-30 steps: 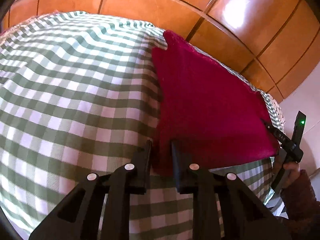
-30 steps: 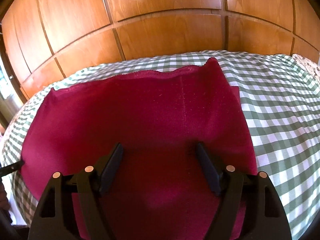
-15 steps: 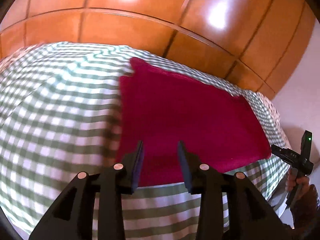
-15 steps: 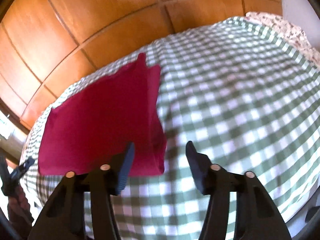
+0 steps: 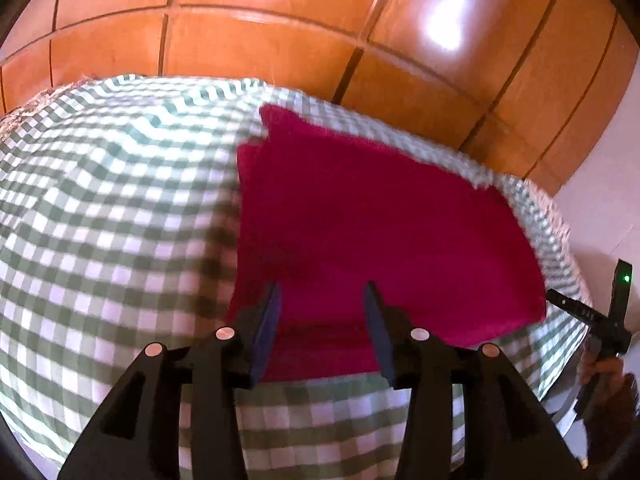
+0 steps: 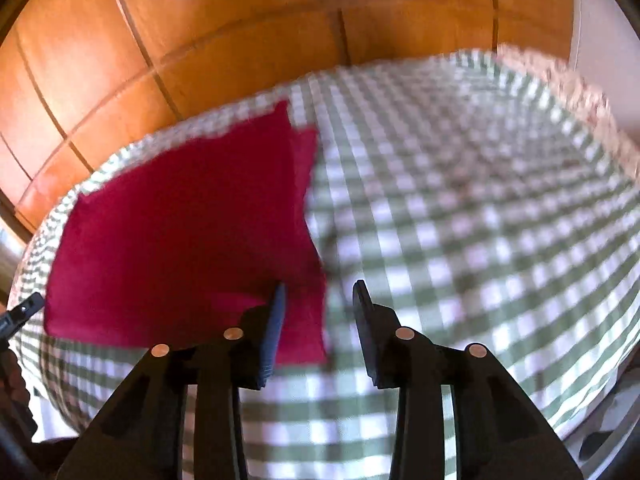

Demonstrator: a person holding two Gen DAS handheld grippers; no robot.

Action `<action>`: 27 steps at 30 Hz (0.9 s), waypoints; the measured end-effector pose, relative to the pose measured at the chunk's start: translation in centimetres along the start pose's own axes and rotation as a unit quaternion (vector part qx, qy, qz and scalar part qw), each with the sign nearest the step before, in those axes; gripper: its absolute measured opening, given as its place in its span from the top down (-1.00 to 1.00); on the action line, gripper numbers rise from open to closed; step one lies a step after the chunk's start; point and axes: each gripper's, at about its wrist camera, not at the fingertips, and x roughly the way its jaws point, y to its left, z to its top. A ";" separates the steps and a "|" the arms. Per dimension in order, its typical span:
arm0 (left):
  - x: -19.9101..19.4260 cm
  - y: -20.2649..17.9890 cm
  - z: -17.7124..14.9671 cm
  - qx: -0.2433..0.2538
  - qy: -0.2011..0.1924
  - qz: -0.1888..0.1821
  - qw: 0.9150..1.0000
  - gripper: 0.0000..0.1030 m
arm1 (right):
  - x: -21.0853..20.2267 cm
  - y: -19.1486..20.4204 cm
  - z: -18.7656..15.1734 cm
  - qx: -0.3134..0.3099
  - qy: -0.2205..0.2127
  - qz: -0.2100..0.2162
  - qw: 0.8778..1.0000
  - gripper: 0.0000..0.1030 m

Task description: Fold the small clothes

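A crimson cloth [image 5: 376,232] lies flat and folded on a green-and-white checked cover [image 5: 104,216]; a lower layer peeks out along one side. My left gripper [image 5: 322,296] is open and empty above the cloth's near edge. In the right wrist view the cloth [image 6: 180,240] lies to the left, and my right gripper [image 6: 318,298] is open and empty over its near right corner. The other gripper shows at the right edge of the left wrist view [image 5: 600,320].
The checked cover [image 6: 480,240] spreads over a rounded surface that drops off at the near edge. Glossy wooden panels [image 5: 280,20] stand right behind it. A pale wall [image 5: 608,208] is at the far right. The right wrist view is motion-blurred.
My left gripper let go of the cloth's edge, opened and drew back. My right gripper narrowed, lifted off the cloth's middle and swung right to its corner.
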 end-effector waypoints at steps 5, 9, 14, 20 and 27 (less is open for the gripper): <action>0.7 -0.8 3.0 0.011 -0.027 0.013 0.999 0.16 | 1.0 4.5 3.3 -0.042 -0.029 0.020 0.998 0.01; 2.2 -2.2 6.0 0.028 -0.048 0.022 0.998 0.16 | 4.2 7.6 5.6 -0.071 -0.020 0.021 0.997 0.01; 5.8 -2.0 8.9 0.018 -0.043 0.035 0.998 0.20 | 8.5 8.2 7.9 -0.078 -0.004 -0.003 0.997 0.01; 12.3 0.9 8.9 -0.017 0.011 0.084 0.996 0.31 | 12.5 4.5 8.3 -0.030 0.001 0.008 1.000 0.00; 11.7 -0.7 8.6 0.002 0.000 0.112 0.994 0.24 | 12.7 3.9 7.9 -0.013 -0.020 0.034 0.999 -0.04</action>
